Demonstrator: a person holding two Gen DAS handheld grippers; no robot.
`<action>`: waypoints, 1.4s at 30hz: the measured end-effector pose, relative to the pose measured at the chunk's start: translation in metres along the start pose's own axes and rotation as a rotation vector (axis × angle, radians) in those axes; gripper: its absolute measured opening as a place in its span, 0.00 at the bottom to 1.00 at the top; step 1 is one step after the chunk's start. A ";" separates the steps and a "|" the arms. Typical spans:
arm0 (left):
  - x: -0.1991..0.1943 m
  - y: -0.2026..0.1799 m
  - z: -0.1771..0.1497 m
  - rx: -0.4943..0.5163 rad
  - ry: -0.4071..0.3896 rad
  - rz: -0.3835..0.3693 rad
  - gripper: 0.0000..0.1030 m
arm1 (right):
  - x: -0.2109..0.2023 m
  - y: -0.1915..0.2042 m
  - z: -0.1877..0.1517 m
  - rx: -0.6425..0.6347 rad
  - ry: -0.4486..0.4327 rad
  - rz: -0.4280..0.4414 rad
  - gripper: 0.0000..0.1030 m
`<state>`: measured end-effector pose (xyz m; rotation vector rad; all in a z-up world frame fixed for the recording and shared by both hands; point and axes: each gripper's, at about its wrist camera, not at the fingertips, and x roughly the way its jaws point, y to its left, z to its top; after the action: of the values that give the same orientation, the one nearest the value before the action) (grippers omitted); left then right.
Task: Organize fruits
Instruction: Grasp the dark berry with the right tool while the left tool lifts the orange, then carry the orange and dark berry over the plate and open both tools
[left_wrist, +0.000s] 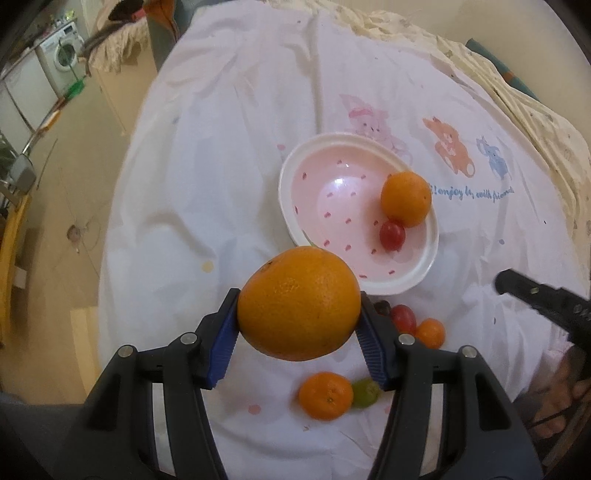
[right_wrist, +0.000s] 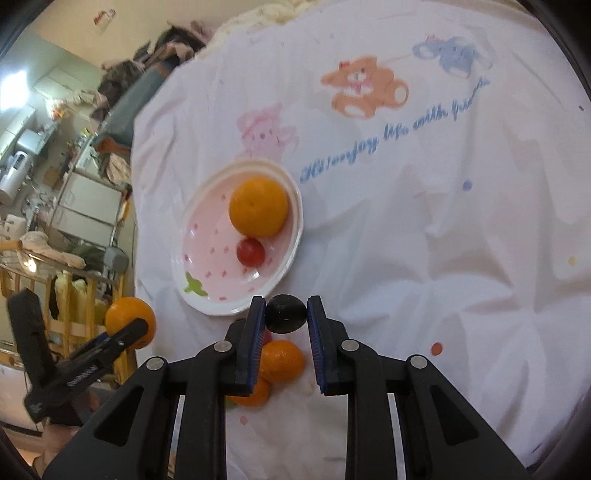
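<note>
Left gripper (left_wrist: 299, 317), nearest the lens: blue-padded jaws spread wide and pressed to either side of a large orange (left_wrist: 298, 302), carried clear of the white printed cloth (left_wrist: 221, 166). Beneath it on the cloth: a small mandarin (left_wrist: 325, 396) touching a green fruit (left_wrist: 365, 393); to the right, a second small mandarin (left_wrist: 430, 333) beside a red grape (left_wrist: 403, 317). Farther out, an oval pink bowl (left_wrist: 354, 286) with white rim, holding a medium orange (left_wrist: 406, 198) and a red cherry tomato (left_wrist: 392, 235) close together at its right side.

Right gripper (right_wrist: 286, 314): jaws narrowed about a small black round fruit (right_wrist: 286, 313); pad contact on both sides likely, a sliver of gap not excluded. Under the left pad, mandarins (right_wrist: 282, 360) bunched on the cloth. Just beyond the fingertips, the bowl's near rim (right_wrist: 221, 308), the orange (right_wrist: 258, 206) and tomato (right_wrist: 250, 252) inside. Cartoon animals and blue lettering (right_wrist: 388, 134) printed farthest off.
</note>
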<state>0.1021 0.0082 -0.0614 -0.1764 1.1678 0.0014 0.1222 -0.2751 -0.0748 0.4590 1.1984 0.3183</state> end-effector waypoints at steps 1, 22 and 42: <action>-0.001 0.002 0.001 -0.003 -0.011 0.007 0.54 | -0.006 0.001 0.000 -0.004 -0.018 0.003 0.23; -0.027 -0.005 0.055 -0.041 -0.020 -0.011 0.54 | -0.054 0.049 0.065 -0.072 -0.201 0.172 0.24; 0.038 -0.024 0.119 0.043 -0.021 -0.012 0.54 | 0.034 0.064 0.126 -0.184 -0.088 0.125 0.24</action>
<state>0.2285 -0.0025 -0.0474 -0.1453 1.1453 -0.0329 0.2528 -0.2255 -0.0343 0.3842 1.0459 0.5061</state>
